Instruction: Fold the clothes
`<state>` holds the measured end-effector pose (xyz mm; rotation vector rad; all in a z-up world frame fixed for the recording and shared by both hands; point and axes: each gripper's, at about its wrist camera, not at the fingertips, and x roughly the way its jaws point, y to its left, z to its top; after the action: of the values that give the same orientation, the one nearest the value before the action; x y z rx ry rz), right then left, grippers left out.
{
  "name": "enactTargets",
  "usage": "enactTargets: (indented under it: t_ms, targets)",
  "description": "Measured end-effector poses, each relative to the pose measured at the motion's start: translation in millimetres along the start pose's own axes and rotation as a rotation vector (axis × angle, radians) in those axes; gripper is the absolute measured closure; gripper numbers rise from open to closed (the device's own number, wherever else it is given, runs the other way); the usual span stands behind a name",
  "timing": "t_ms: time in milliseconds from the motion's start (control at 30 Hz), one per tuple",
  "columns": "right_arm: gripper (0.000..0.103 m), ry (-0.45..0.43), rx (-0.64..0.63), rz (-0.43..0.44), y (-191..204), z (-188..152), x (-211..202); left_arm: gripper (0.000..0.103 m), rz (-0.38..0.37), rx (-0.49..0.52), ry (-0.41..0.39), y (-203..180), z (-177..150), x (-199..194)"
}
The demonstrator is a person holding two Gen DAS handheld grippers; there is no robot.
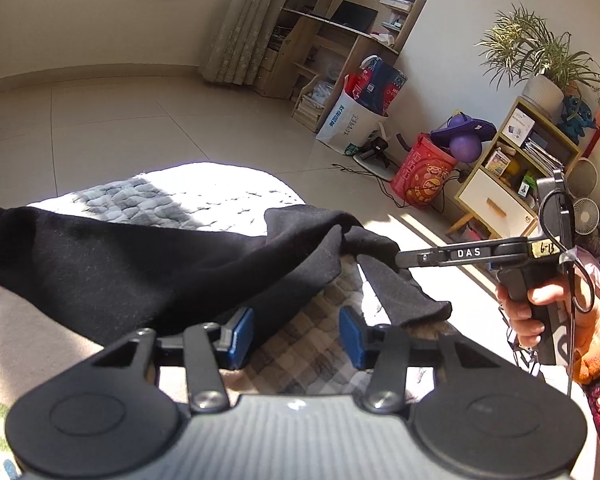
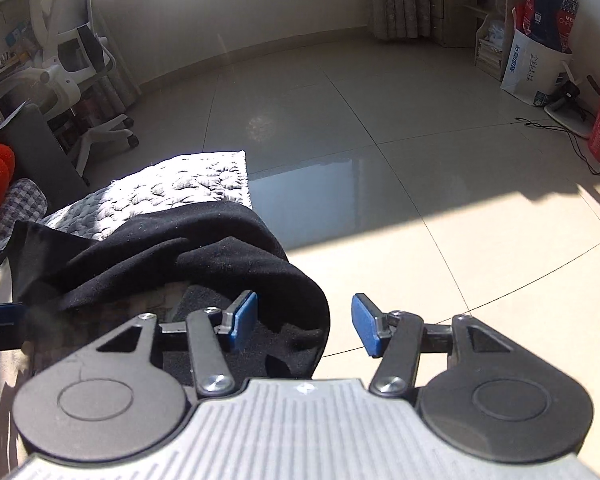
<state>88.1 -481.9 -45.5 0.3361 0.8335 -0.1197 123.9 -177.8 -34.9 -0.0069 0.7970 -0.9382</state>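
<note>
**Garment: fold begun, not finished**

The garment (image 1: 140,264), a black knit piece, is seen spread over a quilted cover (image 1: 172,196) at the edge of what appears to be a bed or couch, with tiled floor (image 2: 380,120) beyond. In the left wrist view the main body is draped in loose slopes, not flat, and 1 narrow part, probably a sleeve (image 1: 396,288), is seen trailing toward the right. In the right wrist view the cloth is bunched into several soft ridges and hangs over the cover's near edge. No neat rectangle and no crisp crease is visible, so the task is judged to be at an early or middle stage: 1 part may have been carried over, yet smoothing and further folds are left.

The left gripper (image 1: 296,334) is held over the cloth's lower edge with its jaws parted; fabric lies under the left pad, but no pinch is seen. The right gripper (image 2: 304,324) is also seen with jaws apart: the cloth's edge lies between the pads and passes behind the left one, untouched by the right one. From the left wrist view its tip sits at the bunched fabric by the sleeve. Nothing is gripped by either tool.

Left to do, by judgement: the sleeve laid in, the body flattened, the halves brought together.
</note>
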Motion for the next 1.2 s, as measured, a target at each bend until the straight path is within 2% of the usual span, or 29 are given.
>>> enactTargets:
  t_ms: [133,200,233,267,367,400,433,500,633,700,767,800,900,1033,1067,1200]
  targets:
    - [0.048,-0.002,0.101,0.106,-17,-8,9,0.056,0.002,0.086,0.007,-10,1,14]
    - [0.07,-0.014,0.112,0.133,-18,-10,10,0.057,0.026,0.122,0.013,-14,2,23]
    - [0.085,-0.019,0.107,0.138,-18,-10,9,0.058,0.047,0.14,0.016,-16,3,28]
    - [0.093,-0.025,0.09,0.127,-16,-10,8,0.06,0.074,0.159,0.014,-18,4,33]
    - [0.095,-0.078,-0.012,0.046,-7,-4,-4,0.069,0.115,0.184,0.005,-20,8,41]
    - [0.095,-0.103,-0.05,0.009,-3,-1,-9,0.076,0.126,0.184,0.004,-21,9,43]
    - [0.096,-0.135,-0.098,-0.037,2,4,-15,0.089,0.133,0.183,0.004,-22,11,44]
    - [0.096,-0.203,-0.2,-0.136,13,13,-27,0.101,0.131,0.169,-0.006,-21,14,42]
    - [0.096,-0.296,-0.369,-0.285,28,23,-45,0.101,0.075,0.126,-0.054,-21,18,30]
    - [0.096,-0.272,-0.401,-0.3,28,23,-45,0.101,0.037,0.13,-0.017,-23,16,31]
    - [0.095,-0.202,-0.415,-0.311,20,13,-37,0.1,-0.004,0.135,0.046,-25,12,37]
    - [0.095,-0.159,-0.41,-0.311,14,8,-31,0.099,-0.026,0.133,0.081,-26,9,41]
    - [0.092,-0.043,-0.381,-0.304,1,-7,-18,0.086,-0.059,0.16,0.119,-31,-1,43]
    - [0.09,0.031,-0.339,-0.296,-8,-21,-15,0.07,-0.071,0.18,0.105,-30,-1,27]
    - [0.087,0.028,-0.322,-0.283,-9,-20,-17,0.069,-0.062,0.178,0.09,-27,1,22]
    - [0.086,-0.01,-0.27,-0.208,3,-9,-23,0.062,0.011,0.128,0.029,-9,10,6]
